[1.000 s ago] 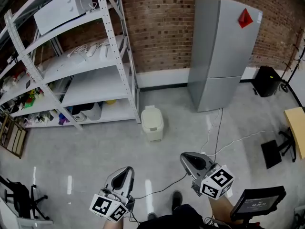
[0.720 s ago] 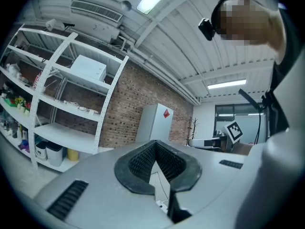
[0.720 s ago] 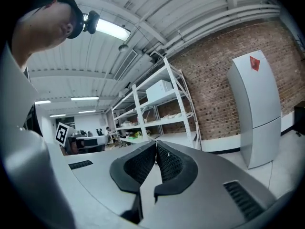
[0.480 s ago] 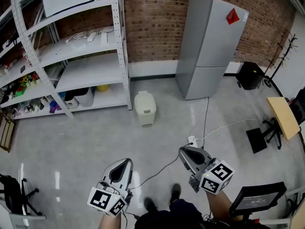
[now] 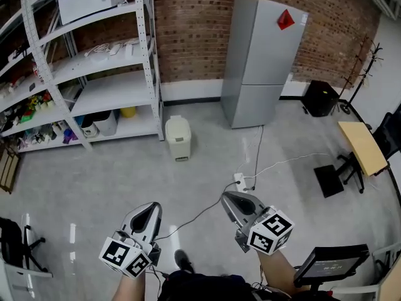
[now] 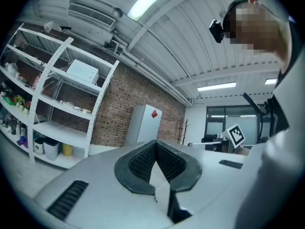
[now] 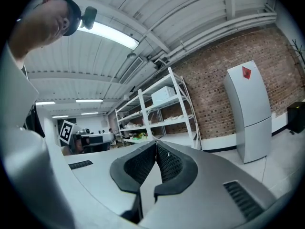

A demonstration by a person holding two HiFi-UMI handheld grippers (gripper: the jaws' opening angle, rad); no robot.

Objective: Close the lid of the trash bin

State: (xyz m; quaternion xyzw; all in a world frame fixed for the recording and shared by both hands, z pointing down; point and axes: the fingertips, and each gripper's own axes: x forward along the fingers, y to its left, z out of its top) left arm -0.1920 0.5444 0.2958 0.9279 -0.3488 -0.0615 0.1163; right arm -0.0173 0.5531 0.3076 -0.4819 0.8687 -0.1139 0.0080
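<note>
Jaws pressed together and empty on both grippers; bin far off at 12 o'clock.
Left gripper and right gripper hang low over the floor, with the trash bin well beyond, beside the shelving. Its lid is too small to judge. Walk in past the power strip, then press the lid flat. Only the head view shows the bin; the gripper views tilt up at fridge and ceiling.

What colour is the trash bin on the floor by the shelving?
Cream, all over. The trash bin shows best in the head view.
</note>
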